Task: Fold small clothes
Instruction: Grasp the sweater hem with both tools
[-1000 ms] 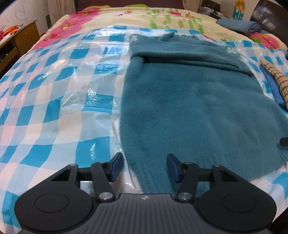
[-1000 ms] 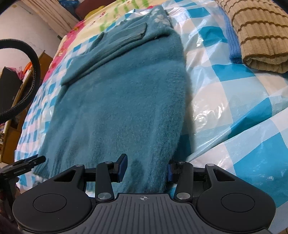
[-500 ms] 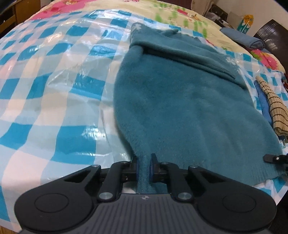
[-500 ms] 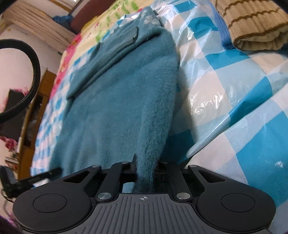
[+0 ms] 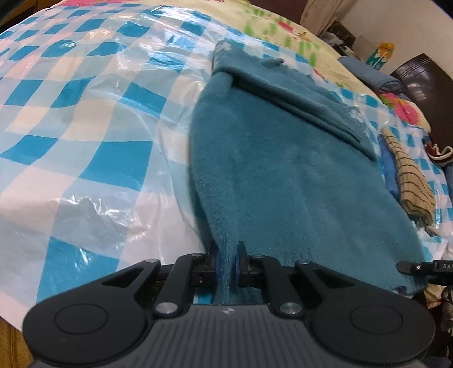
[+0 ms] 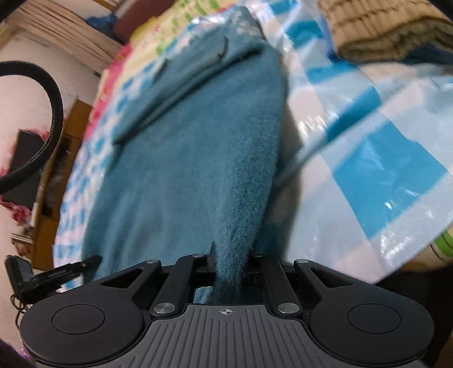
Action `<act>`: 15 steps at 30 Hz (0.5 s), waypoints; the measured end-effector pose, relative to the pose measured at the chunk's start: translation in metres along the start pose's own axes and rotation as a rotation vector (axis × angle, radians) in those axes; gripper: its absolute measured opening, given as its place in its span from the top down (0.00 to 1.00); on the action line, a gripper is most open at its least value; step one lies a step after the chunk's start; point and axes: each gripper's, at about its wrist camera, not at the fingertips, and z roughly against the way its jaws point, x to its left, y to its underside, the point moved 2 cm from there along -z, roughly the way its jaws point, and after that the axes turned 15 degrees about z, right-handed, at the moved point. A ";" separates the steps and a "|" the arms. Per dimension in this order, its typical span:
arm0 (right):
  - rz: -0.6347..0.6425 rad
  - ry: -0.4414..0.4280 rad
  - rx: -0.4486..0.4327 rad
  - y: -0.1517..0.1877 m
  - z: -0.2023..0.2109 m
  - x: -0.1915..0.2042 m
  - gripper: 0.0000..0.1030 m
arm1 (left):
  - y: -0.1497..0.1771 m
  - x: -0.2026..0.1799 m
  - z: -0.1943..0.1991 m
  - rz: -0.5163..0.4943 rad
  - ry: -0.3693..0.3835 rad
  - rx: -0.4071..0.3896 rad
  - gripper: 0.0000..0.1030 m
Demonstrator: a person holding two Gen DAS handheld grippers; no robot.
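A bed carries everything here, covered by a blue-and-white checked sheet with a clear, crinkled plastic film over it. Toward the head, a pale yellow floral quilt shows beyond the checks. A fuzzy teal sweater lies spread on the film, its sleeves folded across the upper part and its near hem lifted off the surface at both corners. Beside its right edge rests a folded tan striped garment on top of a blue one. Farther back lies a folded blue cloth.
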 end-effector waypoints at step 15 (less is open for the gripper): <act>0.367 0.092 -0.037 -0.115 0.012 0.080 0.79 | -0.044 -0.025 0.042 -0.114 -0.063 -0.091 0.80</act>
